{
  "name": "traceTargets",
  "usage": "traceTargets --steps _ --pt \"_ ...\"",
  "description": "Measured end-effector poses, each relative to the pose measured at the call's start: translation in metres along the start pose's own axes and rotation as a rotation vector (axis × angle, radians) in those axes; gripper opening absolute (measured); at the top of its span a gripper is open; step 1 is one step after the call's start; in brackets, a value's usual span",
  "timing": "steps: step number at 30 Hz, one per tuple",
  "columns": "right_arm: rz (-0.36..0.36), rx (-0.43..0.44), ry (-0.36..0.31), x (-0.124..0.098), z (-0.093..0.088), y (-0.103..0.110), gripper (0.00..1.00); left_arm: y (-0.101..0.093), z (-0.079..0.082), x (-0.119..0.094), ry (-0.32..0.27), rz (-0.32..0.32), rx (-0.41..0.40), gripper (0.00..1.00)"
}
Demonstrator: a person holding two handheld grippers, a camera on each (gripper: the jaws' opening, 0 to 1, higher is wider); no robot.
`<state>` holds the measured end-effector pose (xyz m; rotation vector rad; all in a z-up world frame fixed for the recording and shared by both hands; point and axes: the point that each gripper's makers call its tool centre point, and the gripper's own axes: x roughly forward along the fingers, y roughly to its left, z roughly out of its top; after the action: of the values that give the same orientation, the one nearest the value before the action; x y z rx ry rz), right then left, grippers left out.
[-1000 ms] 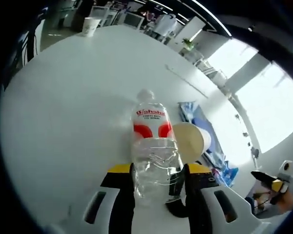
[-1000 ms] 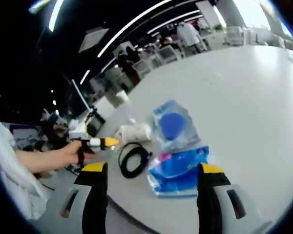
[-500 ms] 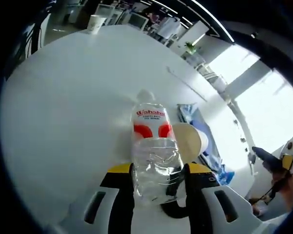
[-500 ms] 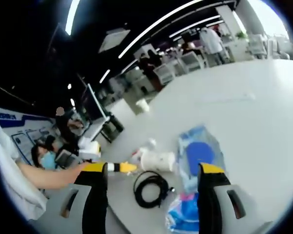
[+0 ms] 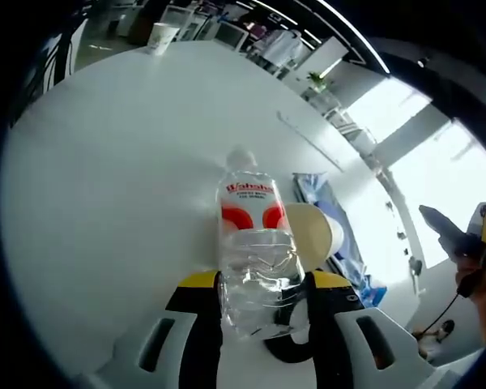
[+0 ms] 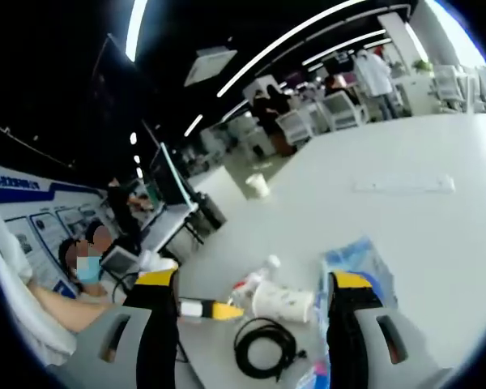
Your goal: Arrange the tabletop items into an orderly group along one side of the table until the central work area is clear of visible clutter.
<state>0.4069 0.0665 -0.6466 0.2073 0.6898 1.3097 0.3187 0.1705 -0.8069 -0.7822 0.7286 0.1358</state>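
The left hand-held gripper (image 5: 255,296) has its yellow-tipped jaws clamped on a clear bottle (image 5: 255,251), gripping the lower body. The bottle points away along the jaws, white cap at the far end, red-and-white label facing up, over the white bench (image 5: 113,162). Just beside the bottle lies a paper cup (image 5: 314,233) on its side, its open mouth facing the left gripper view. Beyond the cup, blue bags (image 5: 340,219) stretch along the near edge of the bench. A black cable (image 5: 287,344) peeks out between the jaws beneath the bottle. Far across the bench, near the opposite edge, stands a second cup (image 5: 162,37). At the side of this view the right hand-held gripper (image 5: 454,239) appears, held by a hand (image 5: 482,284), off the bench.

In the right gripper view, the right hand-held gripper (image 6: 255,300) holds its jaws wide apart, nothing between them. Ahead of it, the cup (image 6: 285,301) lies on the bench (image 6: 405,211), the bottle (image 6: 255,279) just behind it, the coiled cable (image 6: 265,348) nearer the edge, a blue bag (image 6: 360,259) alongside. The left gripper's yellow tip (image 6: 219,309) reaches in towards the bottle.
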Motion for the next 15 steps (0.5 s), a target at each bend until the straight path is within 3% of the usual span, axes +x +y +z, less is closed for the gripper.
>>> traceTargets --steps 9,15 --pt "0.052 -0.058 0.039 0.028 0.016 0.012 0.72 0.0 0.0 0.0 0.014 -0.004 0.013 0.37" --pt "0.078 -0.083 0.066 0.042 0.017 0.018 0.72 0.0 -0.001 0.0 0.013 -0.008 0.005 0.37"
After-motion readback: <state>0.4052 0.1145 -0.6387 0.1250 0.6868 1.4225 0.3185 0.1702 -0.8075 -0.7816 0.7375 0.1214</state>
